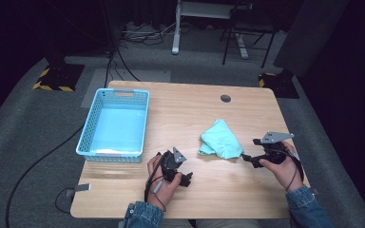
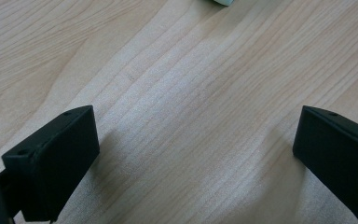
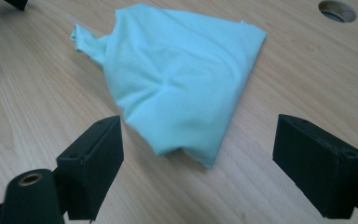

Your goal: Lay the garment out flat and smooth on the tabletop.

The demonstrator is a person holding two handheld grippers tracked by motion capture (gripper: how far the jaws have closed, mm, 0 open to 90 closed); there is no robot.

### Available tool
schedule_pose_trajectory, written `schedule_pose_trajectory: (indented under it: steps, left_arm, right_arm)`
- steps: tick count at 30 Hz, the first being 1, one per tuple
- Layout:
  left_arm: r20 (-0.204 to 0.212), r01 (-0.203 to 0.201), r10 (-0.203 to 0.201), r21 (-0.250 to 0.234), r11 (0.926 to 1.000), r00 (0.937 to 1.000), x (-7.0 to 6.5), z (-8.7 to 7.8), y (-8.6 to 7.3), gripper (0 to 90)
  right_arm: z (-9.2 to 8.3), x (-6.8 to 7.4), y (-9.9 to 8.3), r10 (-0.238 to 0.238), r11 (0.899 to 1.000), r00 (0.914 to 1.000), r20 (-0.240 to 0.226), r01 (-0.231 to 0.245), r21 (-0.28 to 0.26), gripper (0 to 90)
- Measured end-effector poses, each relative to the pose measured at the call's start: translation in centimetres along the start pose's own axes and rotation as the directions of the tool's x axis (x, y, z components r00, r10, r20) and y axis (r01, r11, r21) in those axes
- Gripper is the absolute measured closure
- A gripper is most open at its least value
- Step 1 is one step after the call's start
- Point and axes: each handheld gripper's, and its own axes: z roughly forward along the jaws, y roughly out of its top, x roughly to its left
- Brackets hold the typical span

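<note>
item one, far left: we list a blue basket on the wooden counter, hollow facing up. item two: our left gripper, low over bare wood near the front edge, fingers spread wide with nothing between them. item three: a mint-green cloth, crumpled in a loose heap right of centre. item four: our right gripper, just beside the cloth's near corner, fingers wide apart and gripping nothing.
</note>
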Motion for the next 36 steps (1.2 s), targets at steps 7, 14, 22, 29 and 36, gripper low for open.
schedule_pose_trajectory:
  steps: [7, 14, 22, 29, 36]
  left_arm:
    - [0.000, 0.000, 0.000, 0.000, 1.0000, 1.0000, 0.0, 0.0, 0.0, 0.1]
    - [0.000, 0.000, 0.000, 0.000, 1.0000, 1.0000, 0.0, 0.0, 0.0, 0.1]
    - [-0.001, 0.000, 0.000, 0.000, 1.0000, 1.0000, 0.0, 0.0, 0.0, 0.1]
    - [-0.001, 0.000, 0.000, 0.000, 1.0000, 1.0000, 0.0, 0.0, 0.0, 0.1]
    - [-0.001, 0.000, 0.000, 0.000, 1.0000, 1.0000, 0.0, 0.0, 0.0, 0.1]
  right_arm:
    - [1.6, -0.2, 1.7, -0.017, 1.000, 0.9997, -0.016, 0.017, -0.004, 16.4]
    - [3.5, 0.0, 2.6, -0.034, 0.999, 0.9990, -0.030, 0.034, 0.005, 16.6]
    - [6.9, 0.0, 3.2, -0.020, 0.999, 0.9986, -0.048, 0.021, 0.024, 17.0]
    - [9.1, 0.3, 2.3, -0.046, 0.996, 0.9988, -0.018, 0.047, 0.072, 16.7]
    - [8.7, 1.2, 1.2, -0.069, 0.996, 0.9976, 0.008, 0.068, 0.055, 17.3]
